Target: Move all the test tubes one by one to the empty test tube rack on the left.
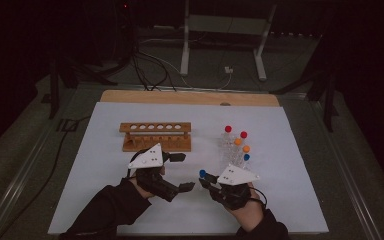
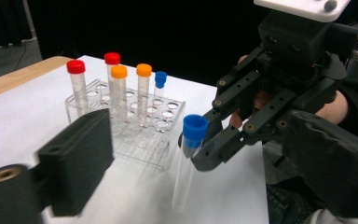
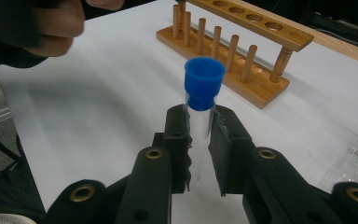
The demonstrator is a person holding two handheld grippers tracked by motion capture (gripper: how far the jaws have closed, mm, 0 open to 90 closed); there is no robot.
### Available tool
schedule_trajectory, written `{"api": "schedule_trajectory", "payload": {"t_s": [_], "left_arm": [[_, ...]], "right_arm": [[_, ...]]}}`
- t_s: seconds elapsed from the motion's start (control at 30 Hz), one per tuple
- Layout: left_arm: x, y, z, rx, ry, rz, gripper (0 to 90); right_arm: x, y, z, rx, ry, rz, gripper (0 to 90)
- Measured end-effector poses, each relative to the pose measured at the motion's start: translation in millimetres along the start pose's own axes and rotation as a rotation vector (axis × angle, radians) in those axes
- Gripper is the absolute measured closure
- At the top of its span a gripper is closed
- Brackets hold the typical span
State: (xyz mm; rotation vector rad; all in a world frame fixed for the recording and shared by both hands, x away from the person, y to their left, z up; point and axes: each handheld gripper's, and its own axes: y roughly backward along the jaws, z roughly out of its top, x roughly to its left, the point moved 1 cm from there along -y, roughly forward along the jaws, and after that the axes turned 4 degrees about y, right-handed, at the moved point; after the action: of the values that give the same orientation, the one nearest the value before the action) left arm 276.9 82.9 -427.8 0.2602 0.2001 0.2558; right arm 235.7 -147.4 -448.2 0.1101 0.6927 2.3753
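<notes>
- My left gripper [image 1: 182, 172] waits wide open and empty, just in front of the wooden tube rack [image 1: 156, 136], I think so it is ready to take the tube.
- The blue-capped test tube [image 3: 200, 119] is pinched just under its cap in my right gripper [image 1: 206, 181], upright above the sheet, between both hands.
- The clear plastic rack [image 2: 129, 122] on the right holds five more capped tubes.
- A white sheet [image 1: 105, 200] covers the wooden table [image 1: 190, 97]. The room is dark, with cables on the floor [image 1: 145, 70].
</notes>
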Motion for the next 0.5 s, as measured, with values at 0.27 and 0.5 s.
{"api": "schedule_trajectory", "payload": {"t_s": [0.27,0.5], "left_arm": [[1.2,-12.0,2.9,0.005,-0.009,-0.015,28.7],[2.6,-18.9,0.9,0.027,-0.018,-0.012,41.5]], "right_arm": [[0.5,0.5,0.3,-0.001,0.001,0.004,76.6],[0.5,0.4,0.3,0.000,0.001,0.006,76.6]]}}
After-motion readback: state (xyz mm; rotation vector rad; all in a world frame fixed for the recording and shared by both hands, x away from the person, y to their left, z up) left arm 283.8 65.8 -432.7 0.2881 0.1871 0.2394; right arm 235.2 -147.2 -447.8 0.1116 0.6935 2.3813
